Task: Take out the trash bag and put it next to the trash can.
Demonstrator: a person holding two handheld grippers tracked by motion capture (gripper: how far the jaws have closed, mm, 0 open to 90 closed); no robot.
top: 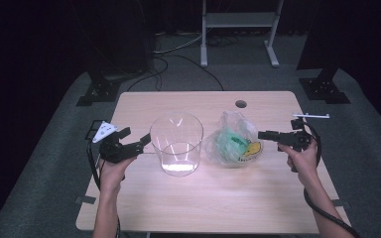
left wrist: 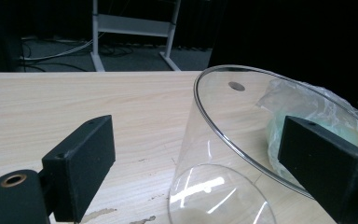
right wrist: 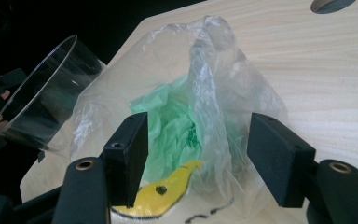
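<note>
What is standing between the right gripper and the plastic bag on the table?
Nothing visible. The right gripper points at the plastic bag with open jaws and only bare table lies between them. In the right gripper view the bag sits straight ahead between the jaws. The clear container stands on the bag's far side.

Pale wood-grain table top (top: 213, 198): matt laminate look, chipped and scuffed near the left gripper. Tall clear plastic cylinder container (top: 176, 144): smooth, glossy, catching highlights. Thin crinkled transparent plastic bag (top: 234, 141): shiny, wrinkled film, with green crumpled film inside and a yellow print. Black gripper jaw pads: matt, plastic-looking, with brass-coloured bushings.
</note>
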